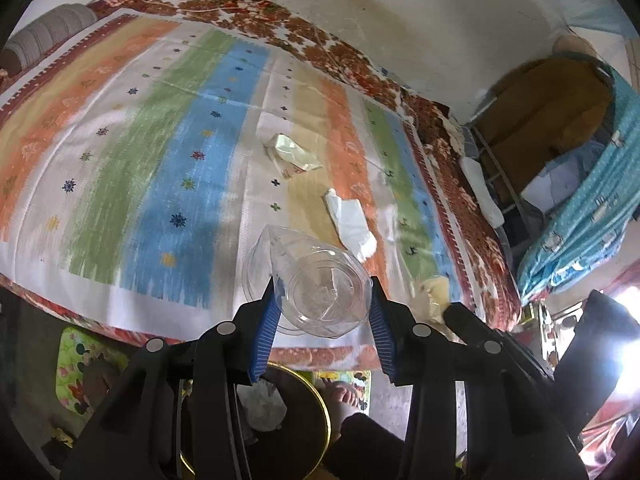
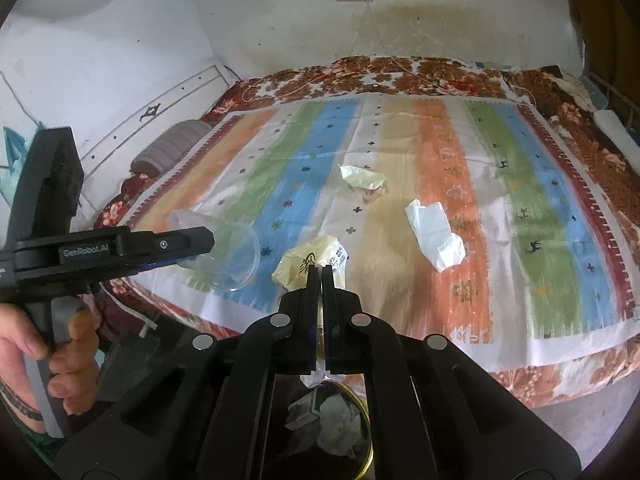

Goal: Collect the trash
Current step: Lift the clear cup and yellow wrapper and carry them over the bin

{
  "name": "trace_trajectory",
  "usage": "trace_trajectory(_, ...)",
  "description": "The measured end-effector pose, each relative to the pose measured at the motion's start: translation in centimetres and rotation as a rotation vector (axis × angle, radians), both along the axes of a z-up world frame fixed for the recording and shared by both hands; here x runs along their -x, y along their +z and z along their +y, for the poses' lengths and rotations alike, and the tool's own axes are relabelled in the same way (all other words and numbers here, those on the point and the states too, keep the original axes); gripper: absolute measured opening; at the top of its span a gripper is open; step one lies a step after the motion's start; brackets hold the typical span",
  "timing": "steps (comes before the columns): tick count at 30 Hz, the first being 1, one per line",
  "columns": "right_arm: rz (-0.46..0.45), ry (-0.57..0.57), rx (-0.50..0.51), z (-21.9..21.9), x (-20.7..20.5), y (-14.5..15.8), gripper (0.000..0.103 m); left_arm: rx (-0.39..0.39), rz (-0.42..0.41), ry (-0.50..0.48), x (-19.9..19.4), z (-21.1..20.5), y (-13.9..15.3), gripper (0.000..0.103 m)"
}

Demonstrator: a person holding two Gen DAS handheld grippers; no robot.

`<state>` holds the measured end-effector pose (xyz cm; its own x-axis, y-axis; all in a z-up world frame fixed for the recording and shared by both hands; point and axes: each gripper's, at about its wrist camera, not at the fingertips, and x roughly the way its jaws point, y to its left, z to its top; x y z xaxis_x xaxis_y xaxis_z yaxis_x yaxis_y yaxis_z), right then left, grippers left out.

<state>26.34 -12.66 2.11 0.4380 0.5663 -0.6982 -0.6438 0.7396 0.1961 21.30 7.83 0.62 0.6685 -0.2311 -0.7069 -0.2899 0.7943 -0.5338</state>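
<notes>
A clear plastic cup point(image 1: 320, 280) lies sideways between the blue pads of my left gripper point(image 1: 323, 294), which is shut on it over the bed's near edge. In the right wrist view the same cup point(image 2: 228, 256) sticks out of the left gripper point(image 2: 208, 240). My right gripper point(image 2: 321, 276) is shut on a crumpled yellowish wrapper point(image 2: 308, 260), which also hangs out below the fingers. On the striped bedspread point(image 2: 440, 152) lie another yellowish wrapper point(image 2: 362, 178) and a white tissue point(image 2: 434, 236). Below both grippers stands a dark bin with a gold rim point(image 2: 370, 436) holding crumpled paper.
The bed fills most of both views, with a grey bolster point(image 2: 172, 152) at its head and a wall behind. A person's hand point(image 2: 68, 344) grips the left handle. A metal rack with blue cloth point(image 1: 580, 200) stands beside the bed. A bare foot point(image 1: 344, 394) and a cartoon mat point(image 1: 80, 364) are on the floor.
</notes>
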Motion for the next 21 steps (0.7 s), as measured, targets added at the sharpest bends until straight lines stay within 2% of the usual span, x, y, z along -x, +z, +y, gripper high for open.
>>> trace_trajectory(11, 0.004, 0.019, 0.003, -0.8, 3.3, -0.2, 0.001, 0.039, -0.047, -0.032, 3.5, -1.7, 0.6, 0.042)
trace_trajectory(21, 0.028, -0.021, 0.012, -2.2, 6.1, -2.0, 0.001, 0.082, -0.067, -0.045, 5.9, -2.5, 0.4, 0.042)
